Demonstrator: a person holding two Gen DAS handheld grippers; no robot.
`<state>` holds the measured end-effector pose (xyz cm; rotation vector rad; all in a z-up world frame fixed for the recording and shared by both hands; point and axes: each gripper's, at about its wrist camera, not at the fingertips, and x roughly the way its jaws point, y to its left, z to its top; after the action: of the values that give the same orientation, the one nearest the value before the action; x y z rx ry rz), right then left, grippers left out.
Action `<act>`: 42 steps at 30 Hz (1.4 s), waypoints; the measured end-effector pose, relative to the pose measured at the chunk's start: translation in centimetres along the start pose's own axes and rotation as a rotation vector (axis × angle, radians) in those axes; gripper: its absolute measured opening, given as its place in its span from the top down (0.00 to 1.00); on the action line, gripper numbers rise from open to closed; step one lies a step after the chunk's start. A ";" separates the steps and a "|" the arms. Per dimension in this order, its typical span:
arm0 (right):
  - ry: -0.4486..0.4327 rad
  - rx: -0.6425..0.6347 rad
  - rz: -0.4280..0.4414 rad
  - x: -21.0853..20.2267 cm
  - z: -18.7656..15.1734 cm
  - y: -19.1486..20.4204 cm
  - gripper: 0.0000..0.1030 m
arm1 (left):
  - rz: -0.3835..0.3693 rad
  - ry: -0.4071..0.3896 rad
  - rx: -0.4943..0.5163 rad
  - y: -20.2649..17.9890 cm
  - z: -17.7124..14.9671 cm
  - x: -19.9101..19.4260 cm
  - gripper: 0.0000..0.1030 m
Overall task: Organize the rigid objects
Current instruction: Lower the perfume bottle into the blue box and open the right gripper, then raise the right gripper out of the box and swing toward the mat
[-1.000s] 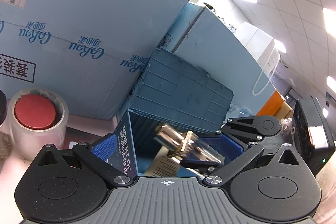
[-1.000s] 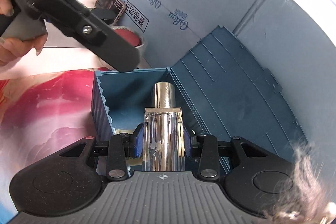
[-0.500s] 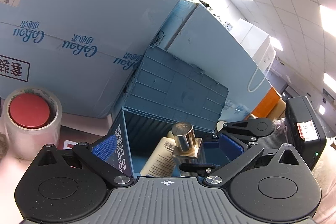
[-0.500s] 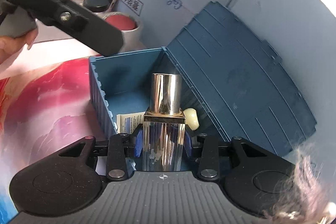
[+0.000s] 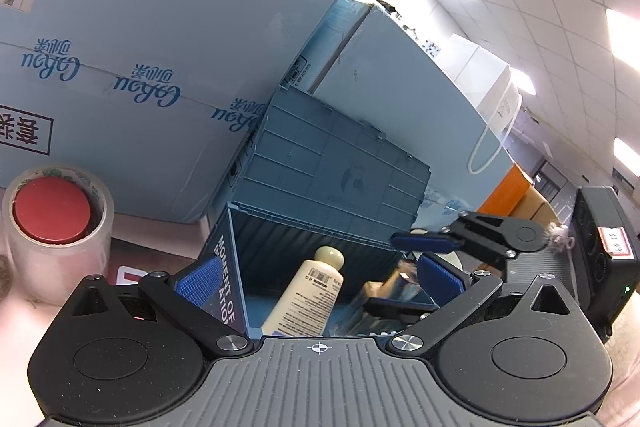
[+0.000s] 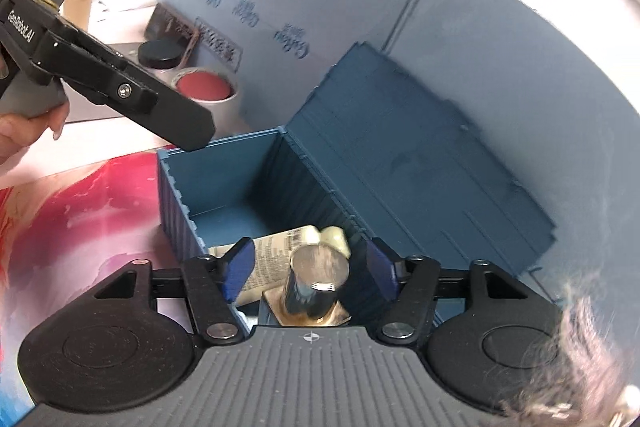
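Note:
A blue plastic box point(image 6: 224, 195) stands open with its lid point(image 6: 420, 171) leaning back. Inside lie a cream bottle point(image 5: 308, 291) and a perfume bottle with a silver cap point(image 6: 318, 281), blurred, dropping between my right gripper's open blue pads. My right gripper point(image 6: 310, 267) is open over the box and empty; it also shows in the left wrist view point(image 5: 472, 239). My left gripper point(image 5: 320, 279) is open and empty just above the box's near wall point(image 5: 226, 279); it also shows in the right wrist view point(image 6: 188, 127).
Large light-blue cartons point(image 5: 160, 27) stand right behind the box. A tape roll with a red-lidded jar inside point(image 5: 52, 211) stands to the left. A black device point(image 5: 604, 247) stands to the right. A red patterned mat point(image 6: 80, 219) covers the table.
My right gripper has opened and let go of the perfume bottle, which has dropped into the blue box beside the cream bottle. My left gripper has stayed open above the box.

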<state>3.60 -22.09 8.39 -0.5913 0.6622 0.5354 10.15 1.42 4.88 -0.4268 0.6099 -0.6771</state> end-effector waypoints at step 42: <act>-0.138 0.587 0.015 1.9 -0.5 1.7 0.63 | 0.022 0.036 -0.071 1.7 -0.2 1.2 0.00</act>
<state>3.58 -20.68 6.18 0.0024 0.6537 0.3656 11.54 1.73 3.38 -0.4740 0.6739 -0.6443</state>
